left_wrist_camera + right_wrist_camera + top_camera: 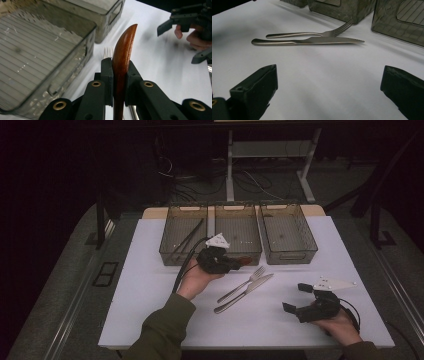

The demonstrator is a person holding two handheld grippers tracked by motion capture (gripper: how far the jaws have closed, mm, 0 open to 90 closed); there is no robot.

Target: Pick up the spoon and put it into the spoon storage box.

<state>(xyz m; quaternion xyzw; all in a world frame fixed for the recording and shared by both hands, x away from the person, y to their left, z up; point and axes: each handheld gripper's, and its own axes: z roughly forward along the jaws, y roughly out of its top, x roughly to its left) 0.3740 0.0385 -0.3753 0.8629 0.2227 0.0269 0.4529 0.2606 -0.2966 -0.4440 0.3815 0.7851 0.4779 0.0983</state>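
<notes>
— What has the left gripper [119, 82] got?

— A brown wooden utensil [123, 52], clamped edge-on between its two black jaws; the curved tip rises past them. Whether it is a spoon or a spatula I cannot tell. In the high view the gripper [235, 263] is held above the white table [150, 285], just in front of the middle bin [239, 234].

— And the right gripper [297, 297]?

— Jaws spread wide, nothing between them — it sits low over the table's right side, well apart from the left one.

— What lies between the two?

— A metal fork [244, 283] and a metal knife [246, 292], side by side and touching, flat on the table.

— Beyond that?

— Three clear bins in a row at the far edge. The left bin [183, 236] holds dark chopsticks [190, 239]; the right bin [288, 234] sits just beside the middle one.
</notes>
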